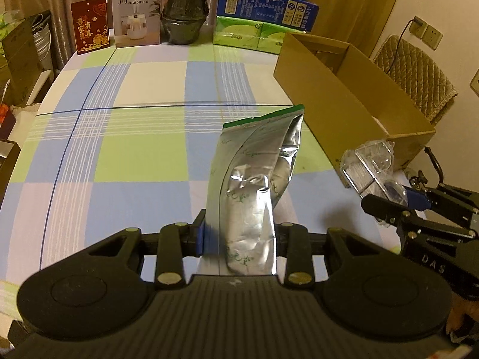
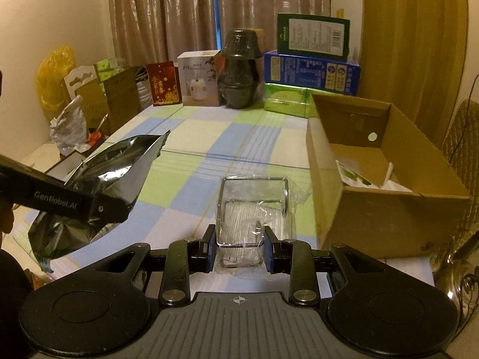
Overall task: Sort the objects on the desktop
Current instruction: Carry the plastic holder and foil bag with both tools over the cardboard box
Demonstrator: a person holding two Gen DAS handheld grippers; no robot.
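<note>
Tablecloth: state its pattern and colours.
The tablecloth is a large check of pale blue, light green, cream and lilac, with thin white stripes and dark lines. Left wrist view shows it best.

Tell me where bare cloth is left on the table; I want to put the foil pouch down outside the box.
The widest free patch is the checked tablecloth between the back row, red card to tissue packs, and the foil pouch. It is crowded at the right: cardboard box, and the wire rack in plastic beside it.
</note>
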